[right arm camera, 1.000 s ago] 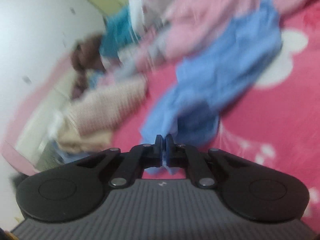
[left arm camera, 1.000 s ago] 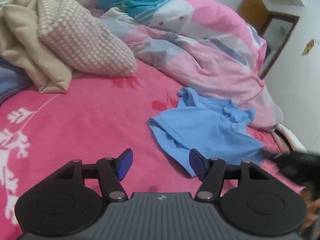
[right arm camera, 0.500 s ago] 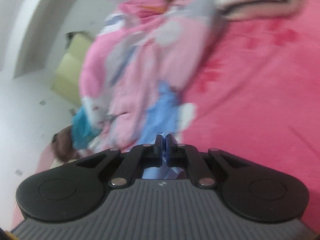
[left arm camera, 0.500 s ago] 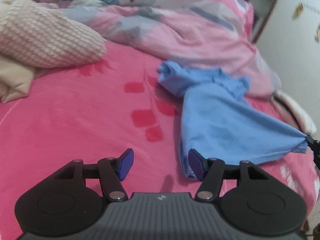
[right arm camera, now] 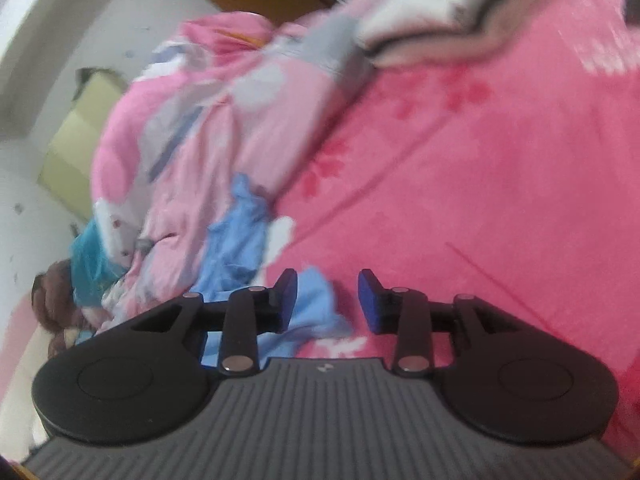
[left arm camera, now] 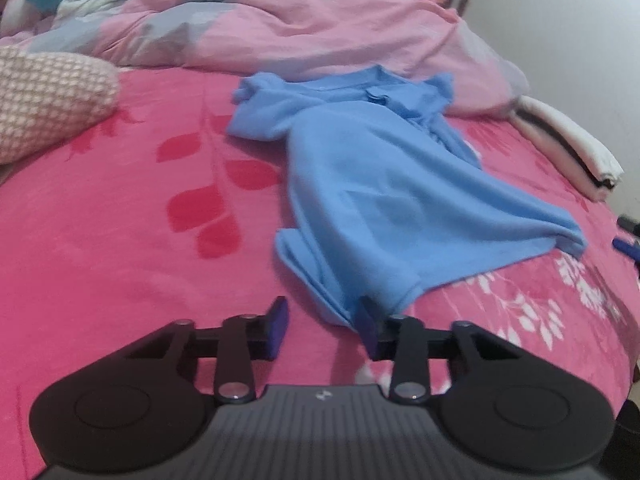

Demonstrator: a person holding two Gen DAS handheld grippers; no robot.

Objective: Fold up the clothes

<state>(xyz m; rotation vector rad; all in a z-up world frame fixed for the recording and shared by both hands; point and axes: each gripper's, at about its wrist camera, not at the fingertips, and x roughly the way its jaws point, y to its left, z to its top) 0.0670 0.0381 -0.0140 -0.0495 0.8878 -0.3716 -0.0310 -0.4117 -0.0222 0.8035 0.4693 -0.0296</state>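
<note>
A light blue polo shirt [left arm camera: 380, 184] lies spread on the pink floral bedspread [left arm camera: 120, 220], collar at the far end and hem towards me. My left gripper [left arm camera: 322, 328] sits low at the near hem corner. Its jaws are closing, with the bunched hem edge between them against the right finger and a gap left on the other side. In the right wrist view my right gripper [right arm camera: 329, 300] is opening. The shirt's [right arm camera: 236, 240] other hem corner lies loose between its fingers, and neither pad presses on it.
A crumpled pink and grey duvet [left arm camera: 320, 20] is heaped along the far side. A checkered pillow [left arm camera: 44, 104] lies at the left. Folded white and pink clothes [left arm camera: 568, 152] are stacked at the right bed edge. A wall runs beyond the bed on the right.
The right gripper drew the hem corner out sideways, stretching the shirt flat, then opened and let it go. The left gripper moved up to the near hem and its jaws narrowed.
</note>
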